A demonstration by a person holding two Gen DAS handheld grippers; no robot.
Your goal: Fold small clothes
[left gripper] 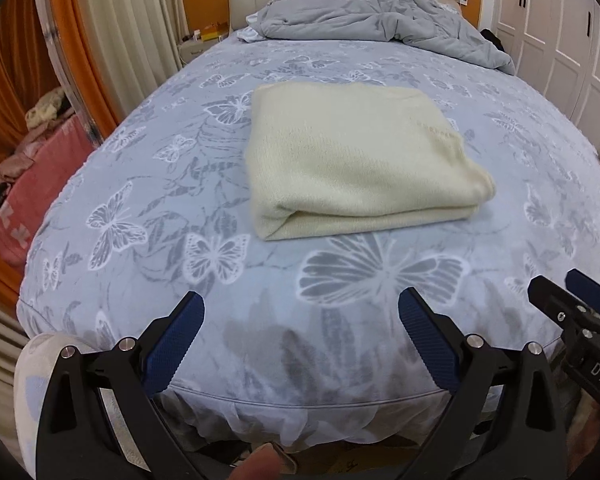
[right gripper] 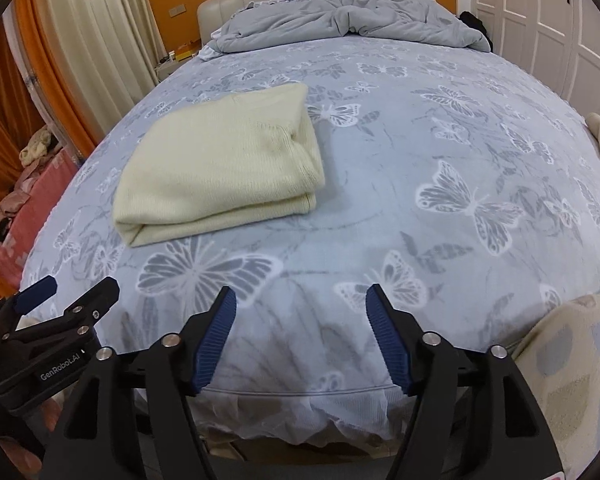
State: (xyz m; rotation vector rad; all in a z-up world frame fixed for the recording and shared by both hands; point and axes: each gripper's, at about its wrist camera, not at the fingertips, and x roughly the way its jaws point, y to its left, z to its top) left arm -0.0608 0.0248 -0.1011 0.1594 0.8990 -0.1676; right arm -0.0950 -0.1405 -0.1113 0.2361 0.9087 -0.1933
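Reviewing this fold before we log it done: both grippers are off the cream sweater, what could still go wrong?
1. The cream sweater has a loose right corner with uneven layers; it may spring open.
2. Left gripper and right gripper hang open close together at the bed's near edge; they could collide.

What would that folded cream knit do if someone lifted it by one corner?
The cream knit would probably flop and unfold: its soft layers lie loosely stacked. It looks light and fuzzy, so on the bedspread it would more likely drag than slide.

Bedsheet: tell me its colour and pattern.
Pale blue bedsheet with white and grey butterflies; clearest in the right wrist view.
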